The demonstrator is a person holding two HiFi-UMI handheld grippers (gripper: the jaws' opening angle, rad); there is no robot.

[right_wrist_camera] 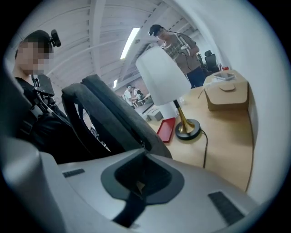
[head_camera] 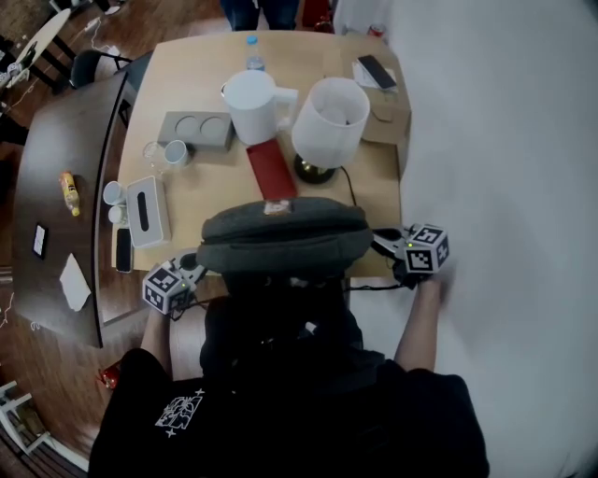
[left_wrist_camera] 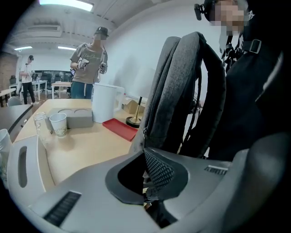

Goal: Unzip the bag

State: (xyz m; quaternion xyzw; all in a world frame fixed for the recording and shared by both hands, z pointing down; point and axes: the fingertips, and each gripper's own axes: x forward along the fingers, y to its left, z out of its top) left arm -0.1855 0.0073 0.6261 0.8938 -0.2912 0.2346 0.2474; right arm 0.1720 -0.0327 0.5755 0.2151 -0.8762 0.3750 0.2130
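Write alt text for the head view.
A grey backpack stands upright at the near edge of a wooden table, with the left gripper and the right gripper at its two ends. Behind it are a white lamp, a white jug and a flat red tray.

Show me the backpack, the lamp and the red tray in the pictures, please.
backpack [head_camera: 280, 238]: head view, on its grey top panel.
lamp [head_camera: 322, 140]: head view, on the white shade.
red tray [head_camera: 271, 170]: head view, on its flat middle.

Lower bag [head_camera: 280, 238] hidden behind torso [head_camera: 280, 373], far person [head_camera: 260, 11] cropped by top edge
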